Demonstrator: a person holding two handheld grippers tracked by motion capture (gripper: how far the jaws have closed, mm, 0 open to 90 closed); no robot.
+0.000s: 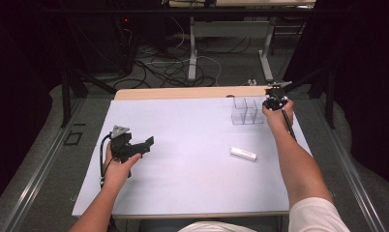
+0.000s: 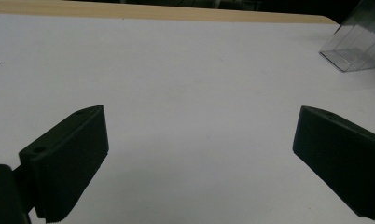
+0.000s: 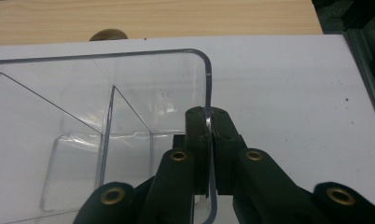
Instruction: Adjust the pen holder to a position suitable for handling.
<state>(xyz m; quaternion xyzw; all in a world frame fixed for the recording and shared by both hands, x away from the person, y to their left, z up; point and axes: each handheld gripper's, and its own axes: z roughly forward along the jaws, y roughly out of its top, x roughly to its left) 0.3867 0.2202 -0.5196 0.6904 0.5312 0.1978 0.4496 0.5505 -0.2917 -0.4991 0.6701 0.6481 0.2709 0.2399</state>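
A clear plastic box (image 1: 246,111) with inner dividers stands at the far right of the white table (image 1: 192,159). My right gripper (image 1: 274,102) is at its right side. In the right gripper view the two jaws pinch the box's right wall (image 3: 207,93), one inside and one outside; the right gripper (image 3: 207,114) is shut on that wall. My left gripper (image 1: 143,145) rests low over the table's left part, held in a hand. Its jaws stand wide apart with only bare table between them (image 2: 199,140). The clear box (image 2: 358,46) shows far off at the upper right of the left gripper view.
A small white oblong block (image 1: 243,153) lies on the table in front of the box. A wooden strip (image 1: 183,93) runs along the far edge. Beyond it are desk legs and cables on the floor (image 1: 183,67). A dark round spot (image 3: 108,35) sits on the wood behind the box.
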